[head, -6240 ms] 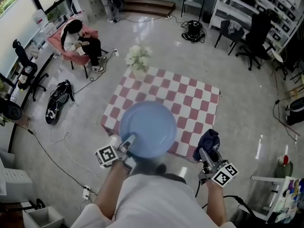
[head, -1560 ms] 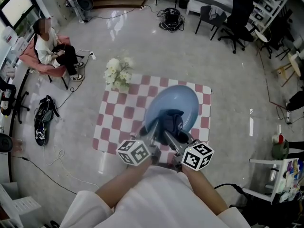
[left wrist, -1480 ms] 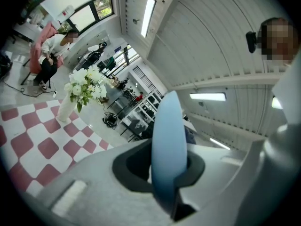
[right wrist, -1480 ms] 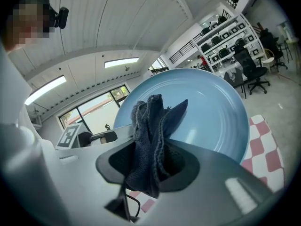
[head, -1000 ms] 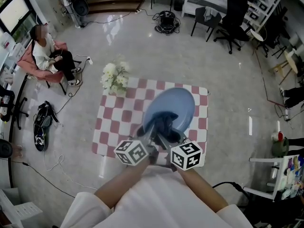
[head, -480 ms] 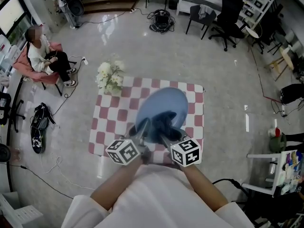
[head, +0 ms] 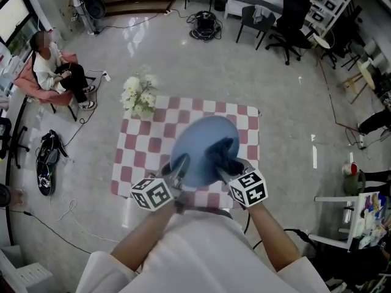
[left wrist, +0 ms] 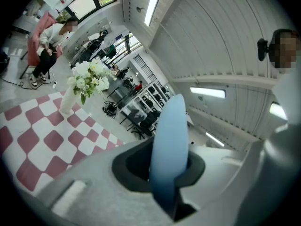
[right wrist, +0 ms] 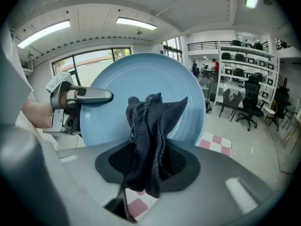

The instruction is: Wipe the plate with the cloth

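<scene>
Two grippers meet low in the head view. The left gripper (head: 181,163) is closed on the near left rim of the blue plate (head: 201,140). The right gripper (head: 222,168) presses the dark cloth (head: 223,153) against the plate's face. The plate is held up over the checked table (head: 135,156), towards its near edge. A vase of white flowers (head: 137,96) stands at the far left corner, well apart from the plate. Bare floor lies along every side of the table. A seated person (head: 54,66) and a black bag (head: 44,165) are off to the left, and office chairs (head: 292,17) stand far right.

In the left gripper view the plate (left wrist: 170,140) shows edge-on, its rim clamped between the two jaws of the left gripper (left wrist: 165,182). The checked table (left wrist: 40,142) spreads below left with the flowers (left wrist: 86,77) at its edge.

In the right gripper view the right gripper (right wrist: 143,178) is clamped on the cloth (right wrist: 151,131), which rises bunched from the jaws and lies against the plate (right wrist: 141,86). The plate stands nearly upright, facing the camera. The left gripper (right wrist: 94,96) bites its left rim. A corner of the table (right wrist: 214,143) shows lower right, with open floor beyond up to the chairs (right wrist: 249,106).
</scene>
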`<state>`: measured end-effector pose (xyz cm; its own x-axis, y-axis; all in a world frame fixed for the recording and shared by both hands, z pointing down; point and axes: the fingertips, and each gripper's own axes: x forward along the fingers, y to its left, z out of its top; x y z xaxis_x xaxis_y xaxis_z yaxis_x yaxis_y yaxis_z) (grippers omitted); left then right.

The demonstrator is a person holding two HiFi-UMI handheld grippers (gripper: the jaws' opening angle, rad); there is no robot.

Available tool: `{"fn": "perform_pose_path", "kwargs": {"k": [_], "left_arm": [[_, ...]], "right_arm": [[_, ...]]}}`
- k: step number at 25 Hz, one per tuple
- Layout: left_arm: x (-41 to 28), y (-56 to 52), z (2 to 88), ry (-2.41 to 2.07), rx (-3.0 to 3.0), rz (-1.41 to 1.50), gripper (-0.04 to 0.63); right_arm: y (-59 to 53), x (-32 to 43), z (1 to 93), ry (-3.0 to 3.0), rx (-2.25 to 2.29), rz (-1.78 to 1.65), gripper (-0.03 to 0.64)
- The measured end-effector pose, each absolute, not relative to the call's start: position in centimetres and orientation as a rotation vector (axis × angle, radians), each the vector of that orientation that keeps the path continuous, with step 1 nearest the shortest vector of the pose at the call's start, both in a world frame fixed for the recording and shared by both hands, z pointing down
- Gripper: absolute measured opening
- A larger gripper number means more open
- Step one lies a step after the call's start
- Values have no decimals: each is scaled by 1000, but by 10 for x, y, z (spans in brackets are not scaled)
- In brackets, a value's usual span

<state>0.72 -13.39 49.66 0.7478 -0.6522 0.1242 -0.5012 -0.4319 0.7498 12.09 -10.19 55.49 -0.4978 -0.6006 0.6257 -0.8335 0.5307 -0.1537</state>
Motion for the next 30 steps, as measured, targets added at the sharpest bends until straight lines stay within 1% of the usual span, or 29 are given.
{"fn": "perform_pose_path", "kwargs": {"k": [7, 12, 22, 30], "left_arm": [[5, -121, 504, -824, 2112, -179, 48], [8, -111, 513, -771, 2110, -105, 44], [3, -112, 530, -778, 1996, -121, 46], [15, -109, 530, -750, 2004, -122, 46]], "right_arm": [[-106, 141, 549, -2241, 1139, 594, 137], [-116, 156, 535, -2225, 1155, 519, 129], [-128, 174, 489, -2293, 1351, 444, 129], [-132, 166, 522, -2203, 1368, 500, 129]]}}
